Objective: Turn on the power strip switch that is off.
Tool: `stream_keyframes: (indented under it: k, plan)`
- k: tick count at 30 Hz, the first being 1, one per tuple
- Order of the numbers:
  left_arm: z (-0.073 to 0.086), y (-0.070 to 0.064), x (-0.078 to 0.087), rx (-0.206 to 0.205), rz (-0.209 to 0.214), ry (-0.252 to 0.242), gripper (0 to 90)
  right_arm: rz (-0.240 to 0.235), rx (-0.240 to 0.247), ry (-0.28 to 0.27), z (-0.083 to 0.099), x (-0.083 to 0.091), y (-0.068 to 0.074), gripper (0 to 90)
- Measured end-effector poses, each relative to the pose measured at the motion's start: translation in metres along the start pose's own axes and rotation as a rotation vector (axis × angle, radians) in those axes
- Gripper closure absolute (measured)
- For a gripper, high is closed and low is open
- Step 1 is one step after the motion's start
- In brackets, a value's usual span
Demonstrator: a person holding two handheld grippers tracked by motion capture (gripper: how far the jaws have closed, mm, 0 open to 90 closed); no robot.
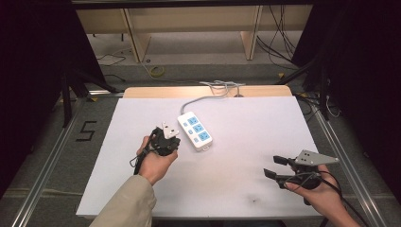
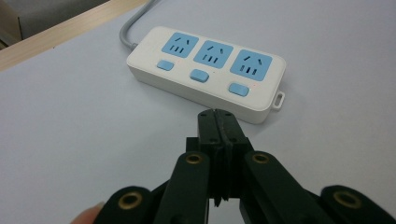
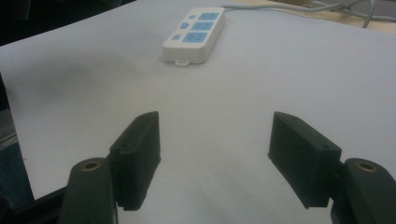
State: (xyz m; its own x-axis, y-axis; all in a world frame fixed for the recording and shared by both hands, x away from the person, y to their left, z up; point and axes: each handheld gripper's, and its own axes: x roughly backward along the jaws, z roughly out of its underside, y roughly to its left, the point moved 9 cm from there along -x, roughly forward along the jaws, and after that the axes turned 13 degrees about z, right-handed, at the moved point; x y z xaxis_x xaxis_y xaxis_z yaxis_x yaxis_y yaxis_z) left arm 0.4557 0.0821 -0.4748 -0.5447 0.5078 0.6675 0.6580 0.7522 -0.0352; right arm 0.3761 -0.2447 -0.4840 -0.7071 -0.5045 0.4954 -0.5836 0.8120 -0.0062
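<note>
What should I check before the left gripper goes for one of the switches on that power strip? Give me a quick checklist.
1. Left gripper jaws shut, fit for pressing: ok.
2. Left gripper lined up with the power strip: ok, its tips point at the strip's near side but don't touch it yet.
3. The three blue switches unobstructed: ok, nothing lies on them.
4. Sockets free of plugs: ok, all three are bare.
5. Right gripper out of the way: ok, it is open and apart from the strip, at the table's near right.
6. Strip switched on or off: cannot tell.
</note>
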Motion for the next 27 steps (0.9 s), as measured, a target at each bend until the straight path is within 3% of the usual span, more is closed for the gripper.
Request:
stream_keyframes:
  k: [27]
  plan:
    - [-0.017, 0.008, -0.017, 0.01, 0.0, 0.017, 89.9, 0.003, 0.005, 0.003, 0.001, 0.0, 0.0, 34.3]
